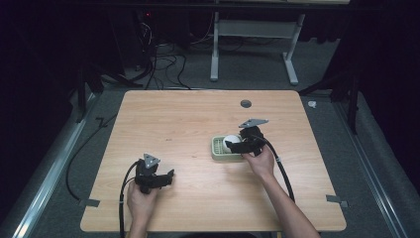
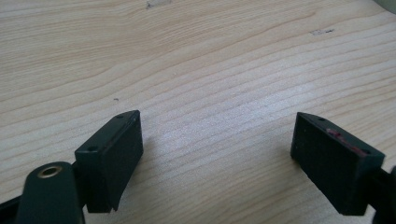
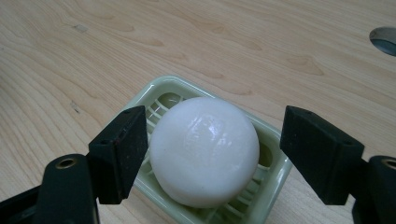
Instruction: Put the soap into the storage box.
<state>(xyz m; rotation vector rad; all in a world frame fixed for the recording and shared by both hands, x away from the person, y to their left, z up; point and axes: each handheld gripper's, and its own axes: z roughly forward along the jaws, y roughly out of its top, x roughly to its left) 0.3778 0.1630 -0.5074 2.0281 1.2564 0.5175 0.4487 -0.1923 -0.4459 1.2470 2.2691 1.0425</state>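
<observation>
A round white soap [image 3: 204,150] lies flat in the green dish [image 3: 273,179], right of the table's [image 1: 188,119] middle. The right gripper [image 3: 212,149] straddles it, jaws apart; the left gripper [image 2: 217,158] gapes over bare wood.

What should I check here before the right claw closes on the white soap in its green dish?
1. Right claw open: ok, jaws apart.
2. White soap bar between the jaws: ok, one jaw on each side.
3. Jaws touching the soap: cannot tell; the one at the picture's left looks very close, the other shows a gap.
4. Soap seated in the green slatted soap dish: ok, resting on the slats.
5. Dish flat on the wooden table: ok.
6. Left claw out of the way: ok, open over bare wood.
</observation>
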